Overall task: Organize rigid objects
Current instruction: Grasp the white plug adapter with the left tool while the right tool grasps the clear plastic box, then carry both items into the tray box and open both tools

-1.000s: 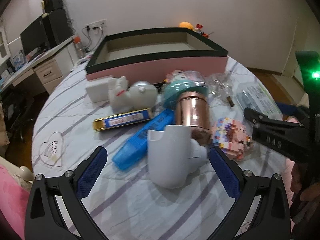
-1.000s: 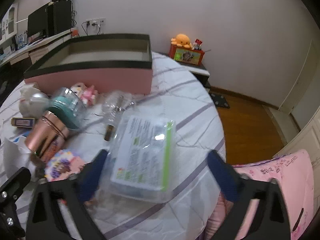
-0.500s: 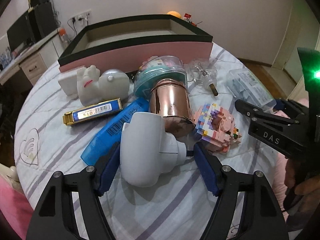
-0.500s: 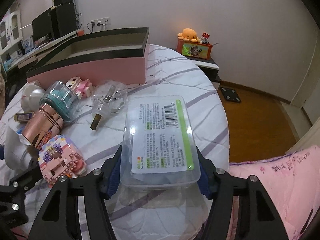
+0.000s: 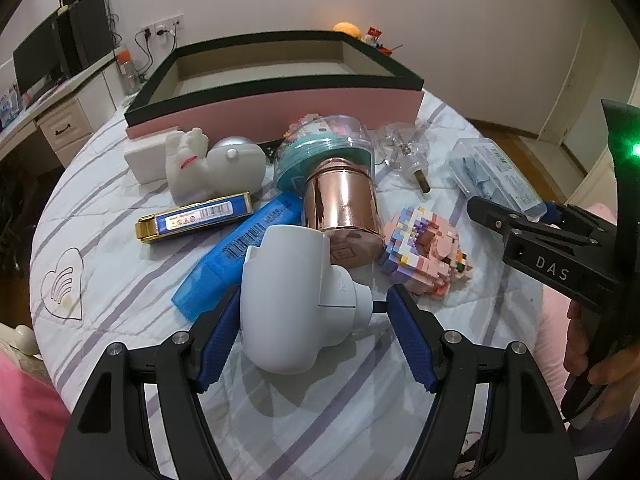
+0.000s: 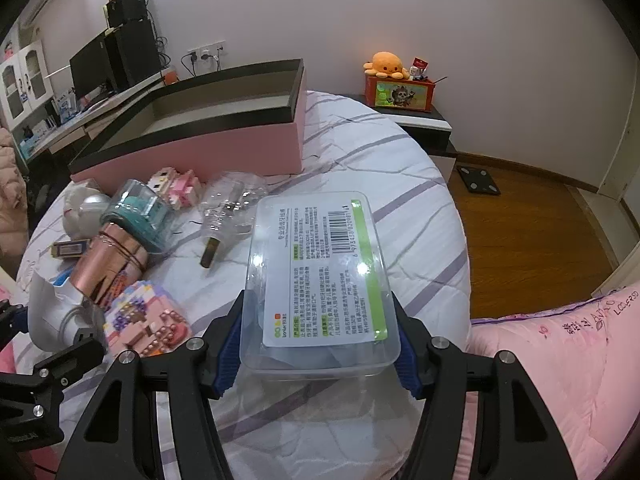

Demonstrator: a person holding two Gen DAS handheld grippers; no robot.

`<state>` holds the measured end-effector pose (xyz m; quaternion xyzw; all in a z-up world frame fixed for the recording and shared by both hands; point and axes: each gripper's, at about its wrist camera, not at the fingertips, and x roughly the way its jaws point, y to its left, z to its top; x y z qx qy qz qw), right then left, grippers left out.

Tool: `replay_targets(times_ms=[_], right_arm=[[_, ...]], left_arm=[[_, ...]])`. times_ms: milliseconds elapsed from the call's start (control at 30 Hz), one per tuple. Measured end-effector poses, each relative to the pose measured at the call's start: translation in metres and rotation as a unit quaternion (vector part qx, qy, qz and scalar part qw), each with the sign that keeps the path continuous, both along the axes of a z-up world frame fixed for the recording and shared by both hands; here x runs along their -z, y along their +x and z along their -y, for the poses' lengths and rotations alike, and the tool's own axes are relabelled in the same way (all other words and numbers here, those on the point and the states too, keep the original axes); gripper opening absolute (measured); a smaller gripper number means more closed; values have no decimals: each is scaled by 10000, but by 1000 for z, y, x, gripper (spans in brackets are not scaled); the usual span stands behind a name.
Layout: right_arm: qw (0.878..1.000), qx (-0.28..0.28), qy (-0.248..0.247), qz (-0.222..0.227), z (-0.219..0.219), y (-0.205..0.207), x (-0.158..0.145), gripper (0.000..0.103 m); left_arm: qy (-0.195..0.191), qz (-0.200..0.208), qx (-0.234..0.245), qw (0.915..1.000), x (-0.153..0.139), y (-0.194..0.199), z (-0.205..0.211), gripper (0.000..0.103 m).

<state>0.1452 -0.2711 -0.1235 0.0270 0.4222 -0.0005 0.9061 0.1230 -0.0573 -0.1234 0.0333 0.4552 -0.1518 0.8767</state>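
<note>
Two things are gripped at once. My left gripper (image 5: 312,312) is clamped on the white plastic fitting (image 5: 294,300), which lies on the striped bedcover (image 5: 120,280) at the near edge of the clutter. My right gripper (image 6: 318,340) is clenched on the clear lidded box (image 6: 320,280) with the green-edged label, its near end between the blue pads (image 6: 228,344). Just beyond the fitting lie a copper tin (image 5: 342,204), a blue case (image 5: 236,252) and a pink block figure (image 5: 428,252). Farther back stands the open pink box (image 5: 280,108) with its dark rim.
</note>
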Motion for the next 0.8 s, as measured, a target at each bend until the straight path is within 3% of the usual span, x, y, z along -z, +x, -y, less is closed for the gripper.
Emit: replay_targets(times_ms=[267,433,800], right_arm=[[9996,-55,-96,275,-15,-18,-24,63],[9982,-65,-113,586,-23,-31,-50,63],[9860,-126,-173,1652,-43,-67,-124,63]], left_arm=[[-77,358,-132,9992,-21,-9,-19,74],[-159,785,-276,9964,-48,-15,-36,74],[-225,1951,-747,9777,-116,-35,-71,74]])
